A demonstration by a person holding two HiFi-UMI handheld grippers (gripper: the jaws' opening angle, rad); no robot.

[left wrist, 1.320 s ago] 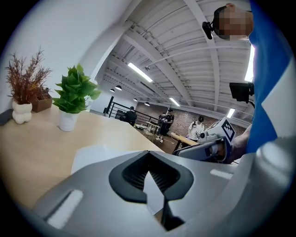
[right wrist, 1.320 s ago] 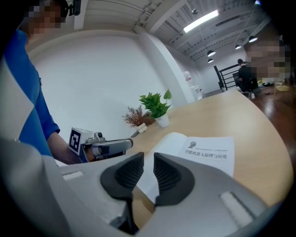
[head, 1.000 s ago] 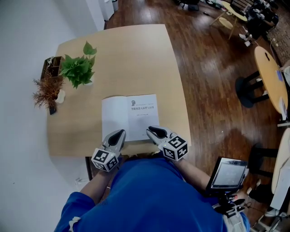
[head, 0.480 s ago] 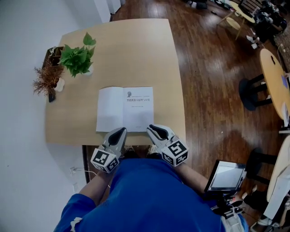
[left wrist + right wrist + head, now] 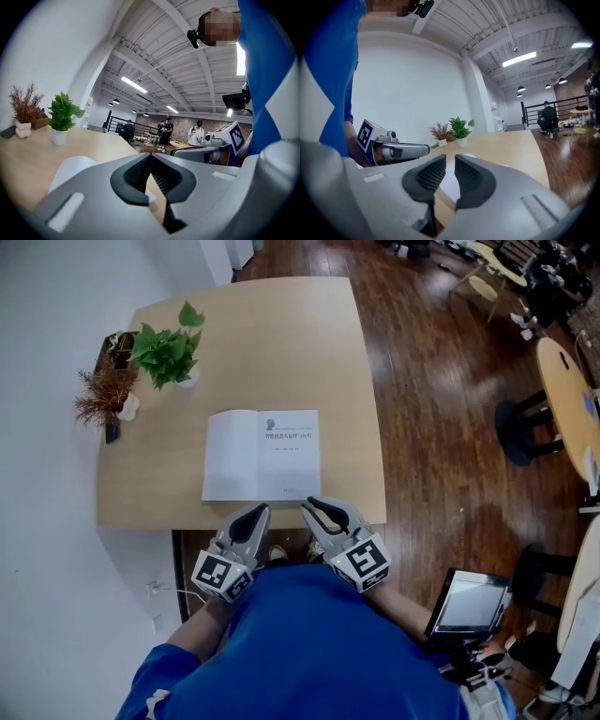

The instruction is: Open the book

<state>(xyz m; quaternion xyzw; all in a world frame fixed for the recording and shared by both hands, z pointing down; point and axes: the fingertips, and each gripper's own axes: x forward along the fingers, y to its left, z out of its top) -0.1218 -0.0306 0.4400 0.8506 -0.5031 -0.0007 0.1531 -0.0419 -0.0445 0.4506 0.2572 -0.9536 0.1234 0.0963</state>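
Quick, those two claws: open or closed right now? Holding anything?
Left claw: closed, holding nothing.
Right claw: open just a crack, holding nothing.

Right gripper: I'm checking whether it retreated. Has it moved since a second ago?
Yes. The right gripper drew back toward the person, to the near edge of the book.

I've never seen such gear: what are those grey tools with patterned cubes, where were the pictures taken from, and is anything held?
No robot: a person holds two grey two-jaw tools, the left gripper and the right gripper. One picture comes from a camera on the person's head; the other two from cameras on each gripper. On the light wooden table lies a white book, open, with a green potted plant and a dried brown plant beyond it. Neither gripper holds anything.
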